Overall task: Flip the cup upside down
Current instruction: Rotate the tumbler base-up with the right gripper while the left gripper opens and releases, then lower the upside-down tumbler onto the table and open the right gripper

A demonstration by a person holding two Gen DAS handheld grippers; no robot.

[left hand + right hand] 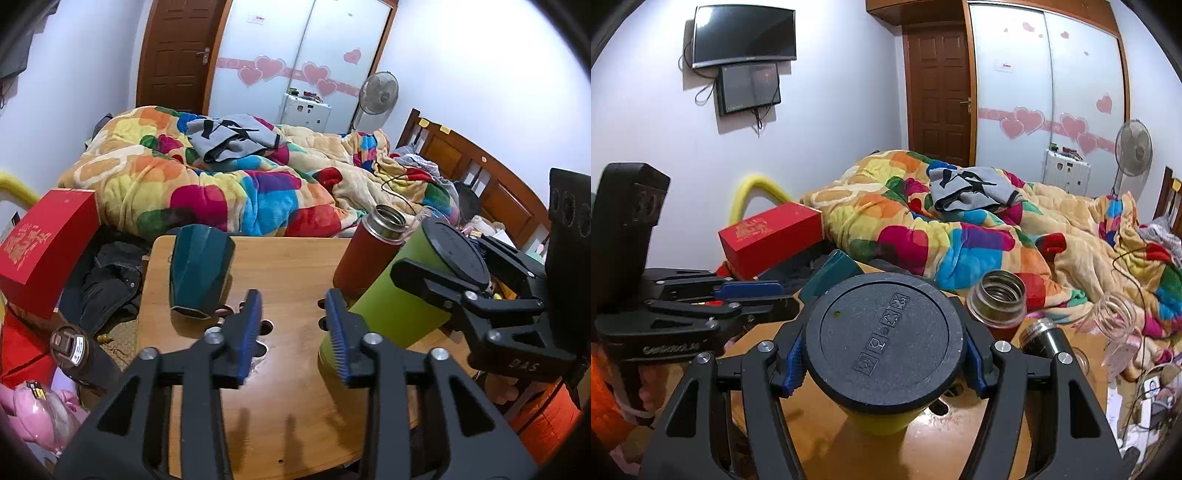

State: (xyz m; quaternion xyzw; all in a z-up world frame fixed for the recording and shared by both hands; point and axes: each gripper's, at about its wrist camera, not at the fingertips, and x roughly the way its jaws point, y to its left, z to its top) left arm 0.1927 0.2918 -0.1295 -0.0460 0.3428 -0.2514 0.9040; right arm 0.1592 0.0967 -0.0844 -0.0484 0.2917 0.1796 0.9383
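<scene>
A green cup (391, 306) with a black round base (458, 254) stands upside down and tilted on the wooden table (280, 266). My right gripper (884, 363) is shut on the green cup (882, 421) just under its black base (882, 339); the right gripper also shows at the right of the left wrist view (424, 284). My left gripper (293, 328) is open and empty, just left of the cup, above the table.
A dark teal faceted cup (199, 273) stands upside down at the table's far left. A red open flask (365, 254) stands behind the green cup. A steel flask (1045, 336) and a clear jar (1115, 317) are at right. A bed with a colourful blanket (236, 184) lies beyond.
</scene>
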